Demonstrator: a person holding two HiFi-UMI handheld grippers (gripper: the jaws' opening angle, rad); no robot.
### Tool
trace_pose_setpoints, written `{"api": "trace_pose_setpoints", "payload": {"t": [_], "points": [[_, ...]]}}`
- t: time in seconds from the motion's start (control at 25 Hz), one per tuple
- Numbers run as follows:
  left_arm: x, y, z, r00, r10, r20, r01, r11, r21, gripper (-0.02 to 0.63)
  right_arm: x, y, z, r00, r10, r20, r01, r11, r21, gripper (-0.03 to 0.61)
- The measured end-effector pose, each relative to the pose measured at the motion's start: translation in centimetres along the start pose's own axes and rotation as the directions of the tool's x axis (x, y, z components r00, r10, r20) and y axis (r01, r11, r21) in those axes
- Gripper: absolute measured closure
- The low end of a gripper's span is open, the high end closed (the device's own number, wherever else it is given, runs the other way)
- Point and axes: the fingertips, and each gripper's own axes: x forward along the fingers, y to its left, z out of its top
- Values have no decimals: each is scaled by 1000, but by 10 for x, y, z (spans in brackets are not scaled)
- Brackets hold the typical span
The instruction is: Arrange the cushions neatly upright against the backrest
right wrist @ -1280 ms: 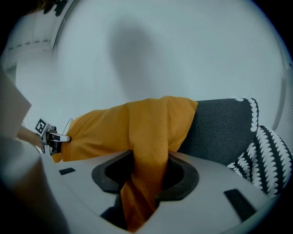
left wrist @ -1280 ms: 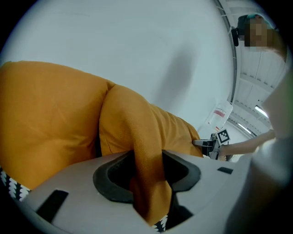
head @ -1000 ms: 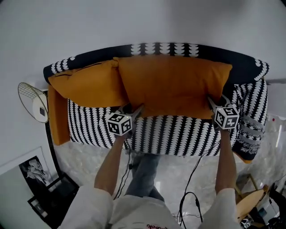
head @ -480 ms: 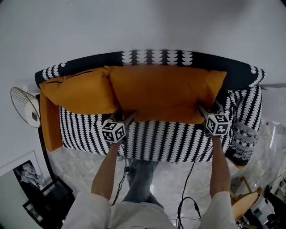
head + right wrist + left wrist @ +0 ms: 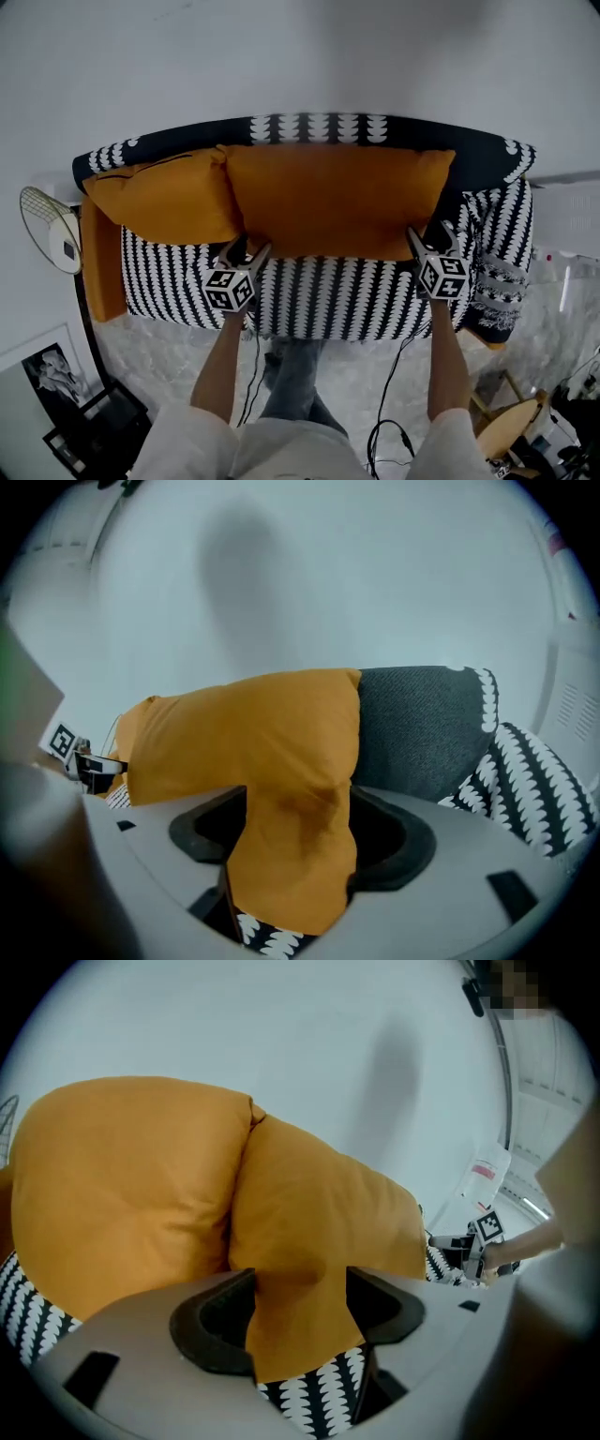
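A large orange cushion (image 5: 337, 197) stands upright against the backrest of the black-and-white sofa (image 5: 356, 292). A smaller orange cushion (image 5: 164, 197) leans beside it on the left. My left gripper (image 5: 247, 246) is at the large cushion's lower left corner, my right gripper (image 5: 428, 230) at its lower right corner. In the left gripper view that corner (image 5: 319, 1204) hangs between the jaws of the left gripper (image 5: 300, 1288). In the right gripper view the other corner (image 5: 253, 733) lies between the jaws of the right gripper (image 5: 298, 822). Both pairs of jaws have just been opening and stand open around the fabric.
A third orange cushion (image 5: 98, 267) hangs over the sofa's left end. A patterned cushion (image 5: 502, 281) rests on the right armrest. A wire fan (image 5: 52, 230) and a framed picture (image 5: 47, 375) stand at the left. Cables (image 5: 394, 412) trail on the marble floor.
Both grippers' jaws have spread wider around the large cushion's lower corners, and both hands have drawn slightly back toward the sofa's front edge. The cushion keeps its place against the backrest.
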Motion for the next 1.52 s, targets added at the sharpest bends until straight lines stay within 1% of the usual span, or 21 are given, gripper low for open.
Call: {"api": "trace_pose_setpoints", "payload": {"t": [0.04,0.08,0.12,0.16,0.24,0.28,0.32,0.36,0.4,0.48,0.56,0.64,0.84,0.96,1.04,1.12,1.2,1.36,1.44,1.52], "points": [[0,-2,2,1000,9,3,-9,1000,4,290,-4,4,0,1000,7,-1,-7,1000,-4,221],[-1,-3,4,1000,19,6,-19,1000,8,301,-7,8,1,1000,13,-2,-13,1000,-17,258],[-1,-4,6,1000,29,7,-29,999,15,333,-9,12,3,1000,14,-1,-14,999,-34,317],[-2,-6,7,999,36,6,-37,999,26,369,-11,14,5,1000,14,1,-14,999,-48,361],[-2,-12,11,999,43,5,-44,997,56,407,-14,18,9,1000,16,8,-16,998,-53,423],[-3,-15,13,999,43,8,-43,997,71,447,-15,19,10,1000,14,13,-14,999,-48,446],[-4,-18,16,999,41,13,-42,996,83,469,-16,20,12,1000,10,20,-10,999,-42,466],[-5,-20,19,999,41,19,-43,995,93,478,-17,22,16,1000,8,30,-6,999,-39,486],[-5,-21,21,999,45,24,-47,994,101,506,-19,24,19,999,9,40,-7,999,-39,506],[-7,-24,24,997,67,28,-70,991,113,535,-22,26,24,998,22,53,-20,999,-41,529],[-7,-26,27,996,86,29,-89,988,123,566,-24,28,28,997,45,61,-43,998,-35,544],[-11,-32,29,996,78,34,-82,989,121,582,-27,33,31,996,65,63,-64,998,-30,551],[-27,-52,33,997,55,57,-61,992,110,584,-40,48,45,992,93,83,-91,995,-38,551],[-38,-64,43,996,38,78,-47,991,121,584,-52,59,58,989,104,100,-99,994,-55,551],[-48,-73,54,995,25,96,-39,989,144,584,-64,68,69,987,112,112,-102,991,-86,551],[-60,-85,69,993,10,115,-32,982,186,584,-80,76,82,985,116,127,-101,988,-120,551],[-75,-98,88,990,-5,142,-27,974,224,584,-97,84,97,982,115,149,-96,986,-134,551],[-106,-126,121,981,-27,190,-25,963,267,584,-134,114,129,973,128,193,-92,979,-182,551],[-121,-145,133,979,-38,201,-23,955,296,584,-156,130,145,963,142,229,-100,978,-185,551],[-137,-163,146,973,-52,225,-17,955,297,584,-175,143,159,954,148,260,-103,978,-181,551]]}}
